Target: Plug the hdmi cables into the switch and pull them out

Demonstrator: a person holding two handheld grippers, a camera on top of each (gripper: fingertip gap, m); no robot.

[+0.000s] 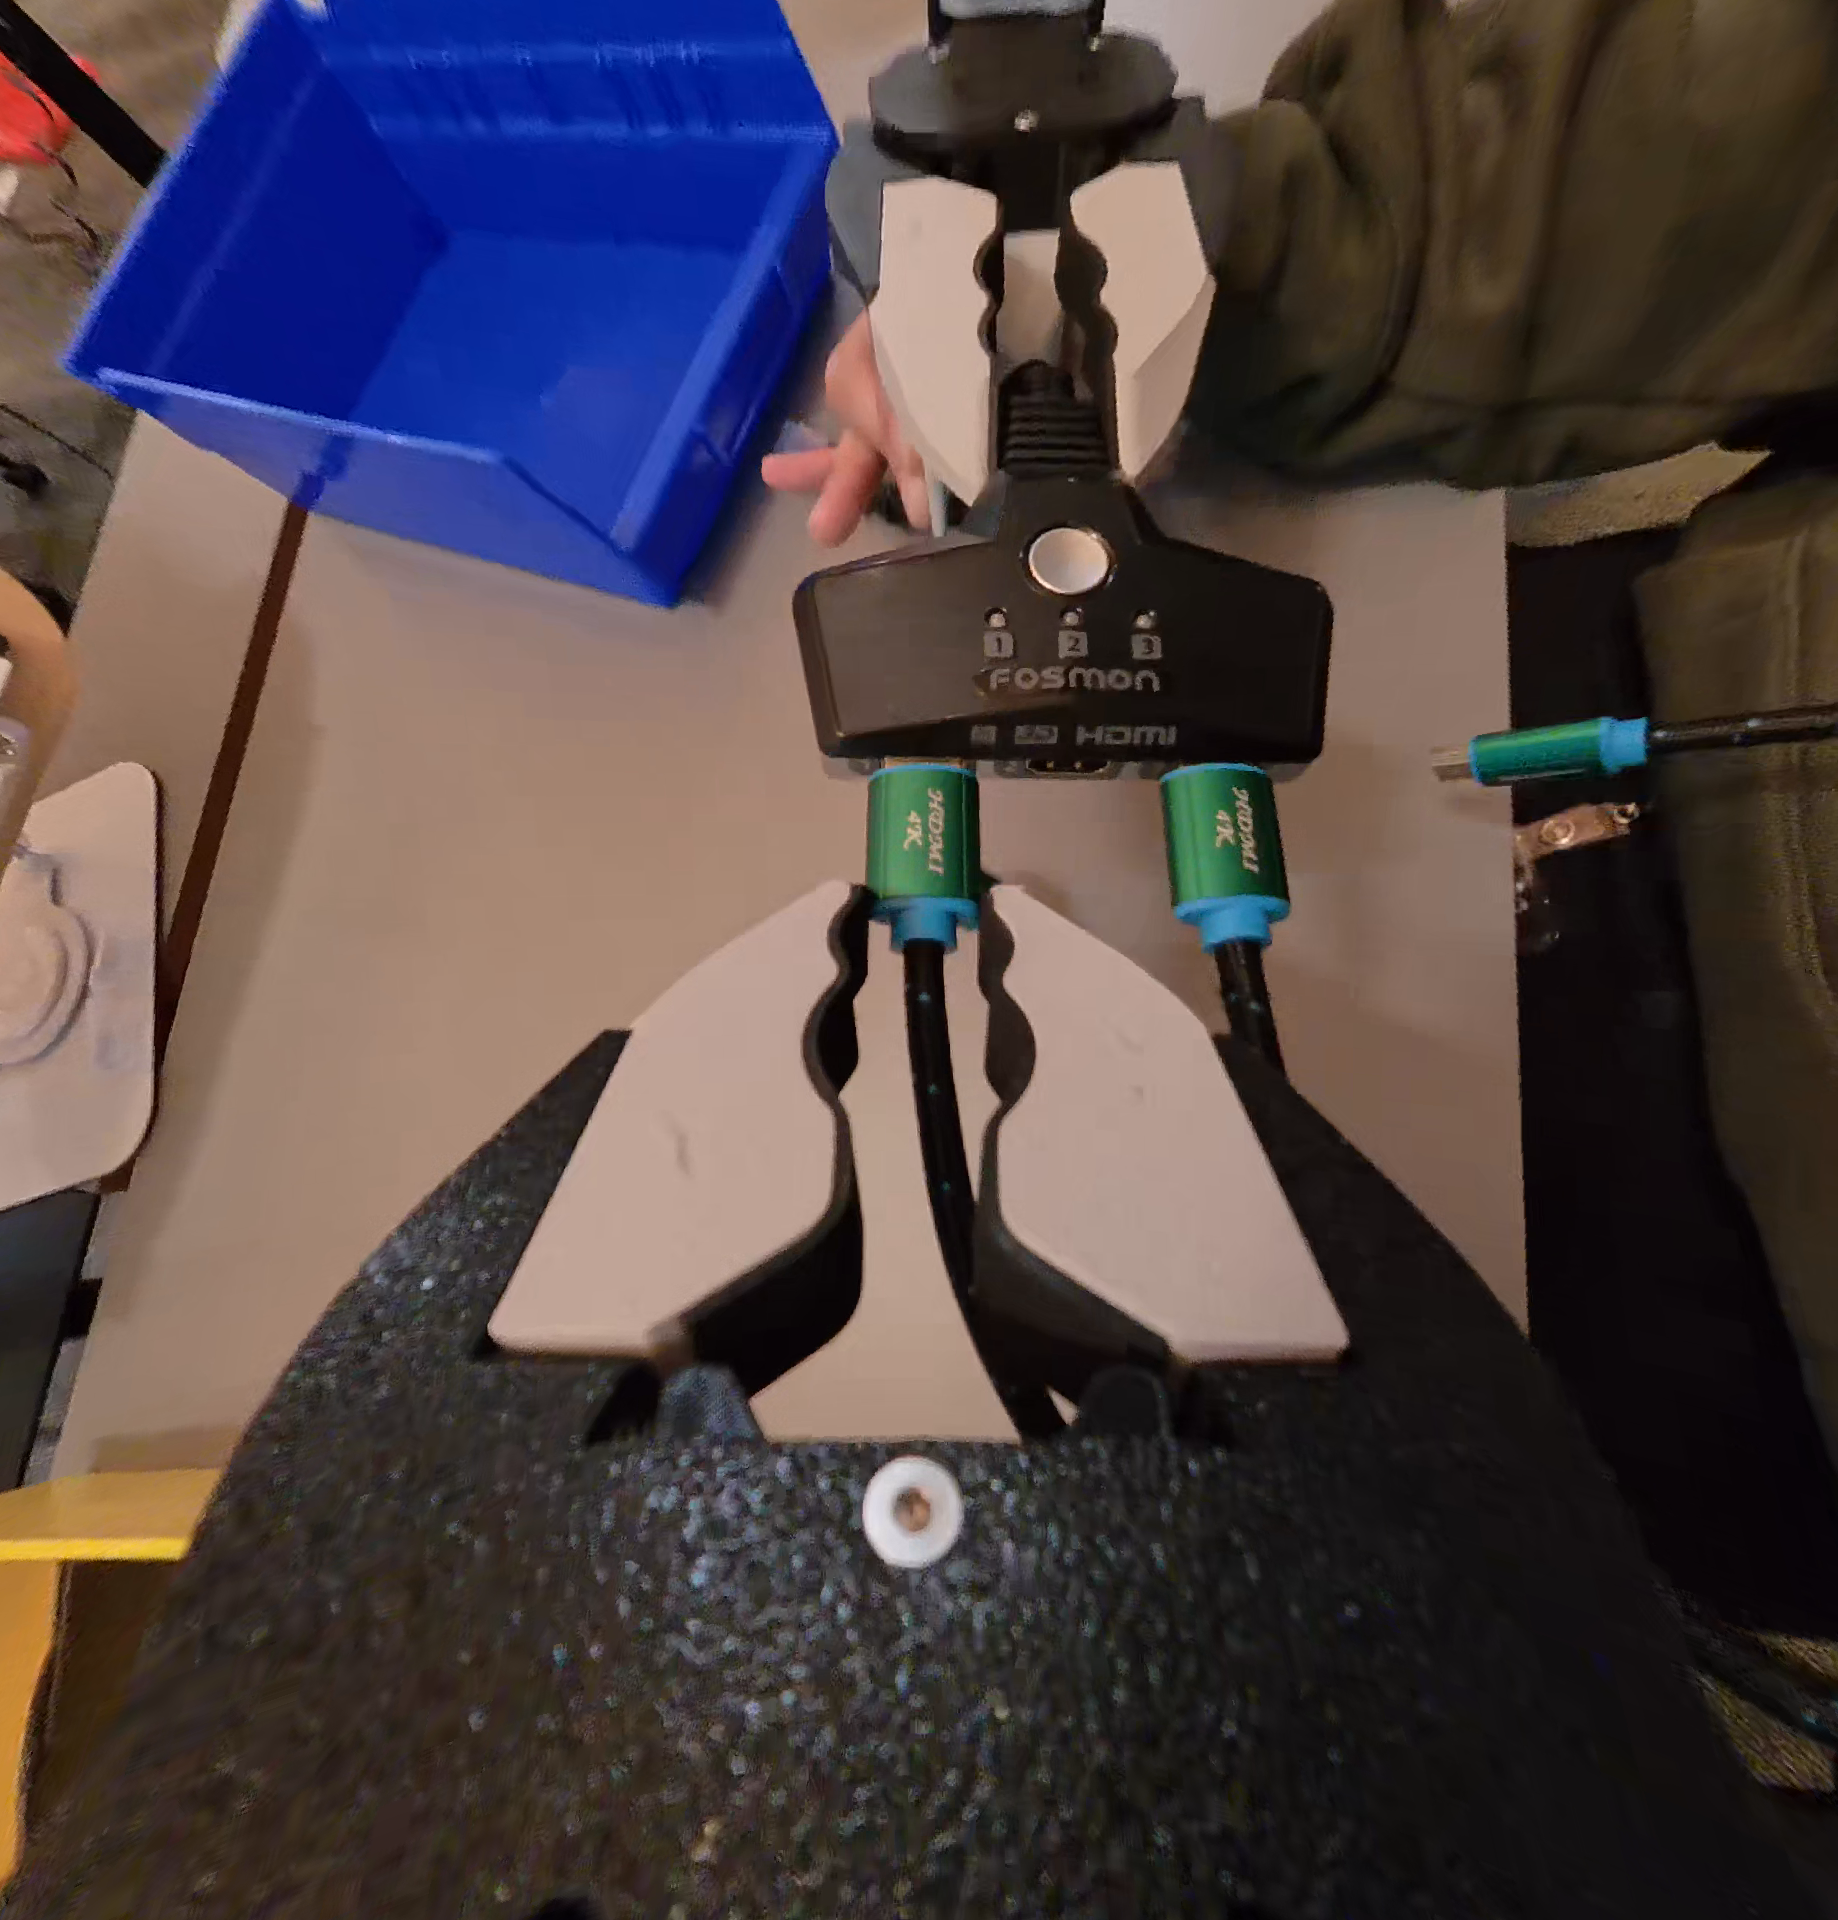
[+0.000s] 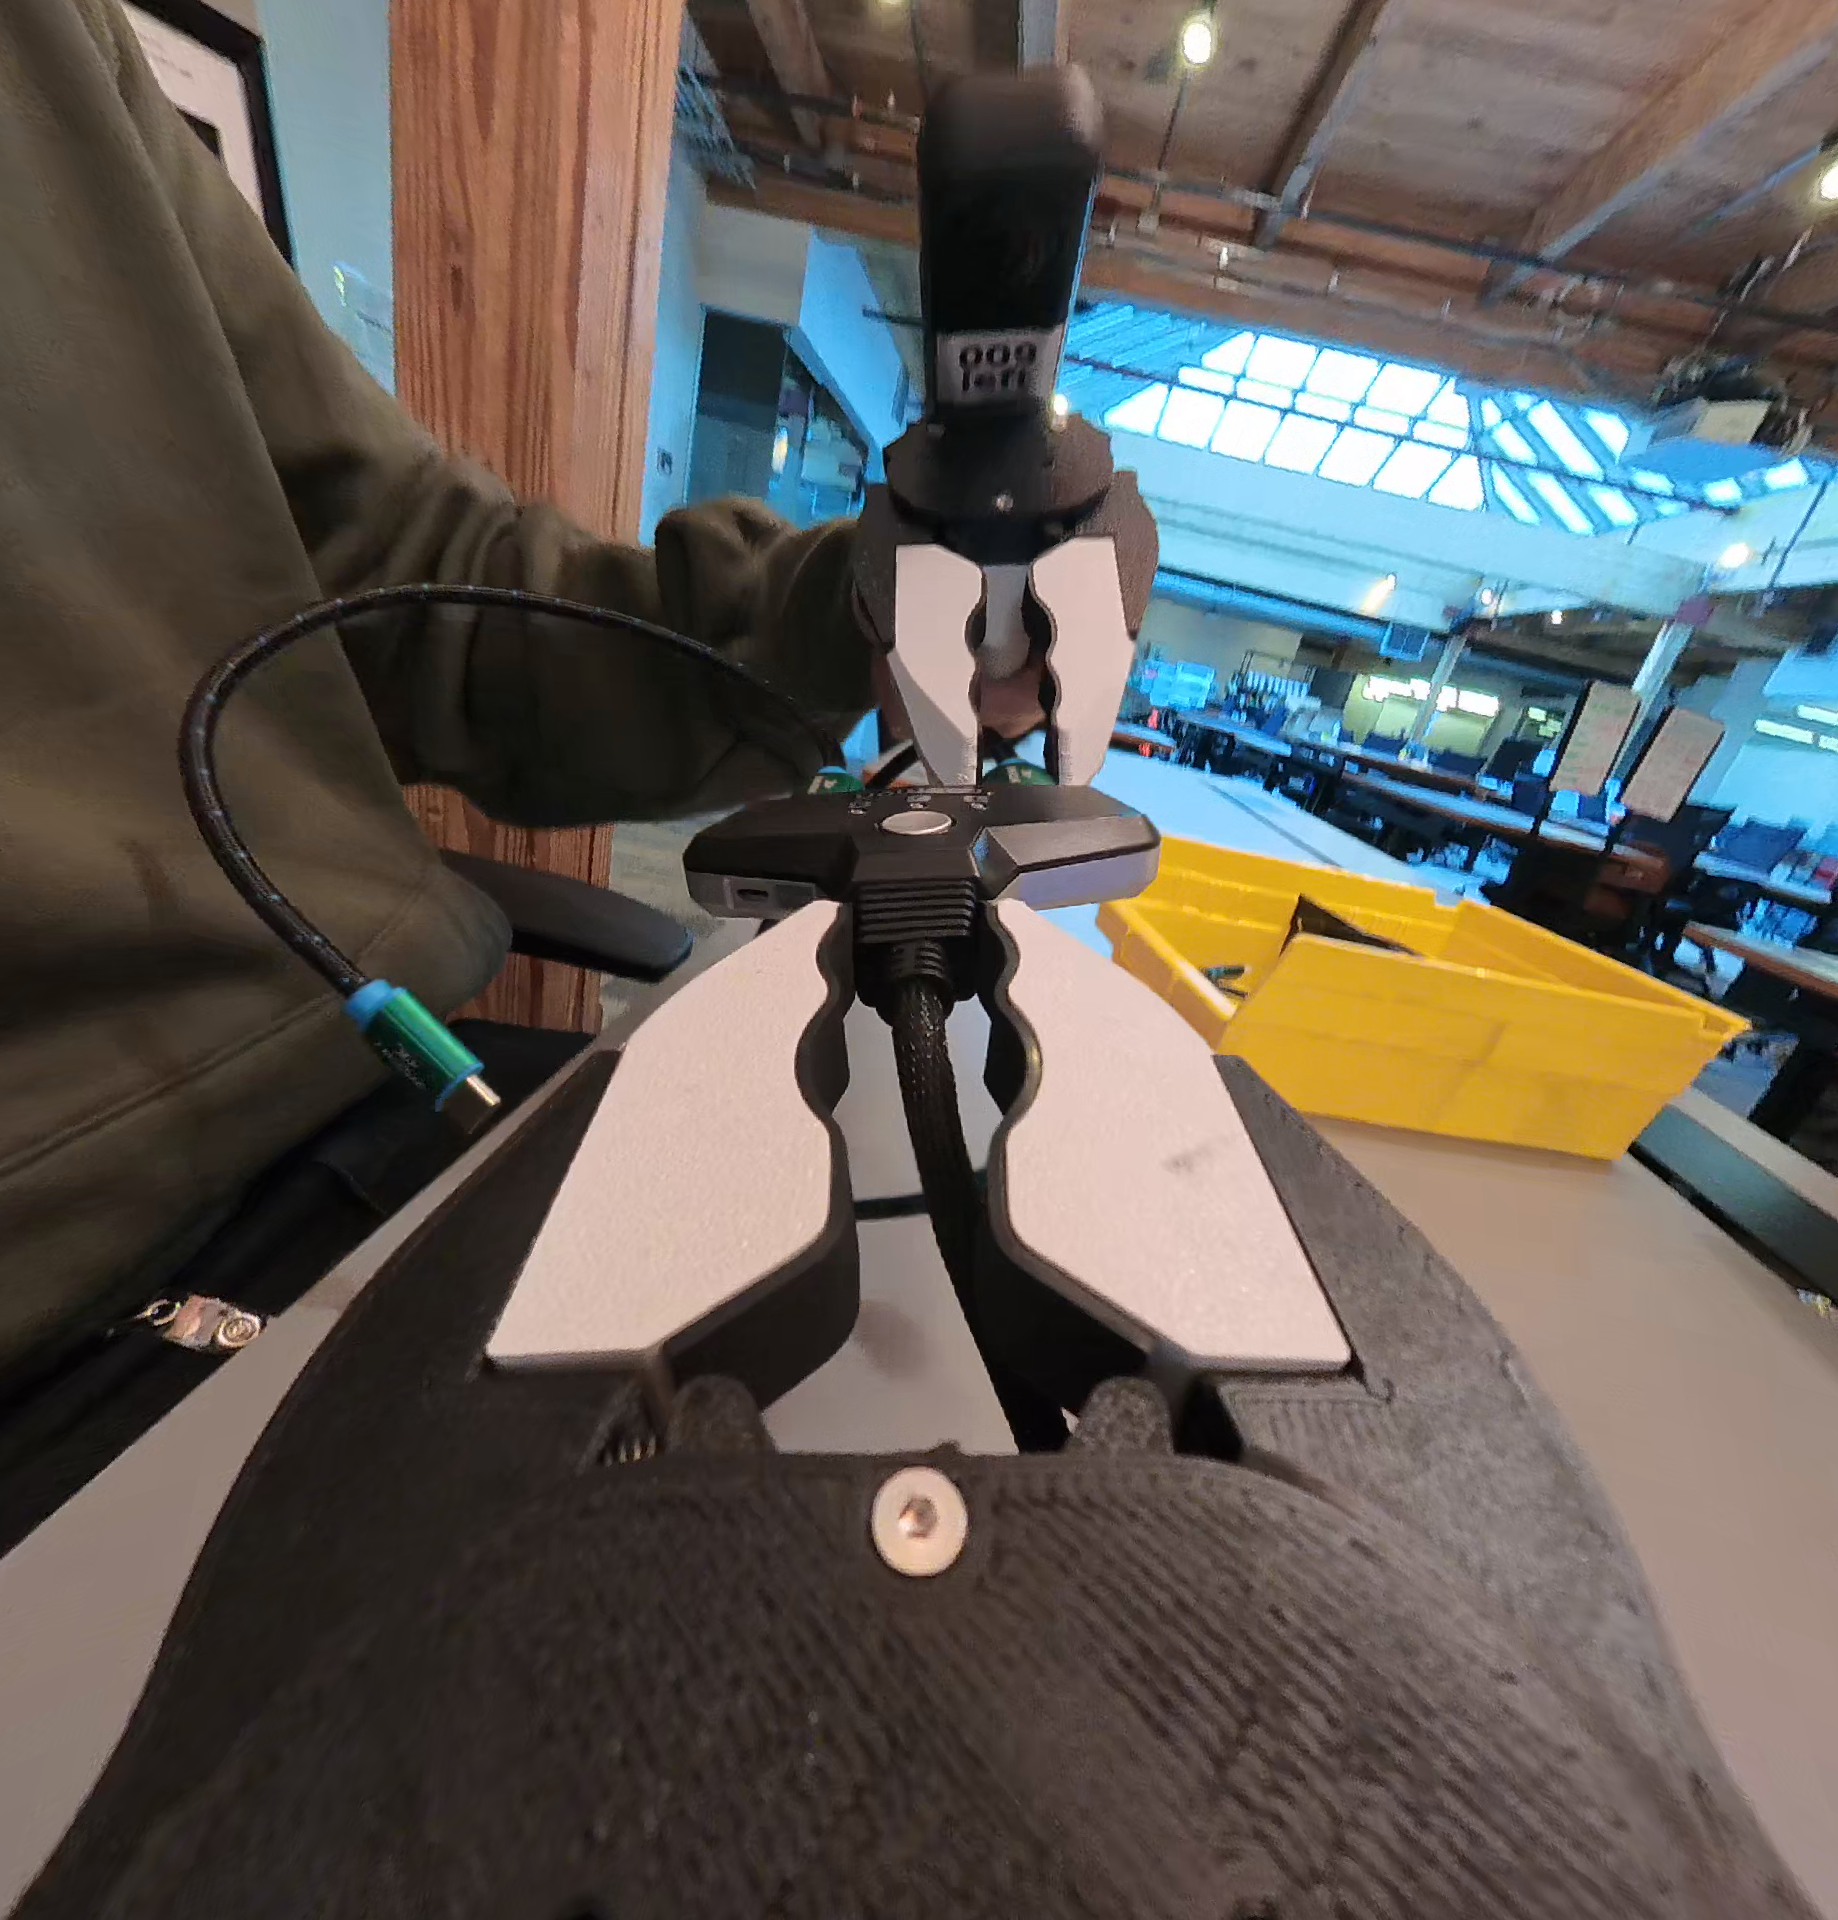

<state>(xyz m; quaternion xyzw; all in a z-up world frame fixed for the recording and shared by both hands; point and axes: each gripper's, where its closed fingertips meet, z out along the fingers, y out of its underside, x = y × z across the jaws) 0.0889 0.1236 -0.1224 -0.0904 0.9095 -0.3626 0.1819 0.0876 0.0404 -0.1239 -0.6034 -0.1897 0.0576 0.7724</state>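
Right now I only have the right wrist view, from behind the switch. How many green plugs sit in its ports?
Observer: Two. The left plug and right plug fill the outer ports of the HDMI switch.
Operator: And the middle port?
Observer: The middle port is empty.
Operator: Where are the left tongs?
Observer: The left tongs straddle the left plug's blue collar; I cannot tell whether they grip it.

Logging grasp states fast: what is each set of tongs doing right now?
Left tongs: shut on the green plug in the switch.
Right tongs: shut on the switch's ribbed cable collar.
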